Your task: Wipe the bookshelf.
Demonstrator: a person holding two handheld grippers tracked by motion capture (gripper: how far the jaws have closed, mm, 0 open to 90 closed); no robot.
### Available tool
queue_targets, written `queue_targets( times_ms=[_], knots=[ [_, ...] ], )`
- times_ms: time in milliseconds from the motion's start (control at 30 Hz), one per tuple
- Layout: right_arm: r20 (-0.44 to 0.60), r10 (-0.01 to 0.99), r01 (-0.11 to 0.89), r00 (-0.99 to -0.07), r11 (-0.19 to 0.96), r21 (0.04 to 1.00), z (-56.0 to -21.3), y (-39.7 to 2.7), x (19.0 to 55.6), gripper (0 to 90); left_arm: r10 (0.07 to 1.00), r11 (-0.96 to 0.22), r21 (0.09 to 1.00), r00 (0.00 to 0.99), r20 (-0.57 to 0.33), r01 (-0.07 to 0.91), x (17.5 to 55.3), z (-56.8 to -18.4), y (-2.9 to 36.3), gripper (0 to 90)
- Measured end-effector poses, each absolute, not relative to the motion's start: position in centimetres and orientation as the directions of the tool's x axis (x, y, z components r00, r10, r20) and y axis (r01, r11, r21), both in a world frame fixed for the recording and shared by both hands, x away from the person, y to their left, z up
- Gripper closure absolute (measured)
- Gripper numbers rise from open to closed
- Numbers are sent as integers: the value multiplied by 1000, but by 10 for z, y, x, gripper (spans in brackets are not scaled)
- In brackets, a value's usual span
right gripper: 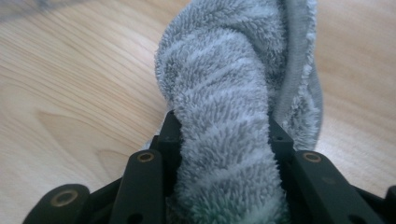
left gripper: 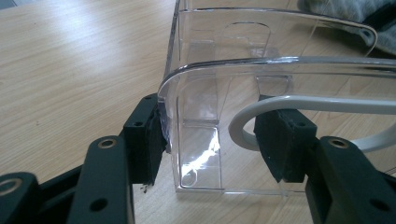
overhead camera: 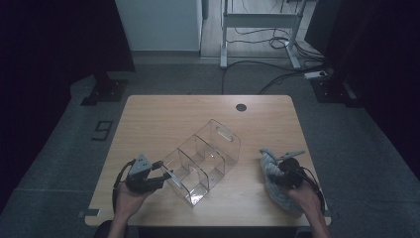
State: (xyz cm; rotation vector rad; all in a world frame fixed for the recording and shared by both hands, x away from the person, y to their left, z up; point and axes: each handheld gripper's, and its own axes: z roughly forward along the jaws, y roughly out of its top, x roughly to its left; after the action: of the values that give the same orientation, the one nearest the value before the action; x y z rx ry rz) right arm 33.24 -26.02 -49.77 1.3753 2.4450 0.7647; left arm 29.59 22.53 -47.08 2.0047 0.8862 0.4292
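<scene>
The right gripper (right gripper: 224, 140) pinches a bunched grey towel (right gripper: 233, 93) at the table's (overhead camera: 163, 114) right front edge, the cloth squeezed between its jaws. The left gripper (left gripper: 210, 140) clasps the near end wall of a clear plastic organizer (left gripper: 261, 70) mid-table, one jaw outside, one inside. The left gripper view shows a white cable (left gripper: 299, 105) looping across the inner jaw; the high view shows the organizer's dividers.
</scene>
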Motion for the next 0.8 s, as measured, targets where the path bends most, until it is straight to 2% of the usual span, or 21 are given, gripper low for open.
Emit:
queue_targets(
  times_ms=[367, 800],
  knots=[
    [106, 813, 676, -573, 396, 621, -446, -247, 334, 601, 715, -366, 831, 698, -36, 418, 290, -471, 224, 441],
    [63, 778, 612, -625, 439, 658, -394, -214, 354, 600, 693, -388, 827, 721, -29, 407, 287, -470, 223, 440]
  ],
)
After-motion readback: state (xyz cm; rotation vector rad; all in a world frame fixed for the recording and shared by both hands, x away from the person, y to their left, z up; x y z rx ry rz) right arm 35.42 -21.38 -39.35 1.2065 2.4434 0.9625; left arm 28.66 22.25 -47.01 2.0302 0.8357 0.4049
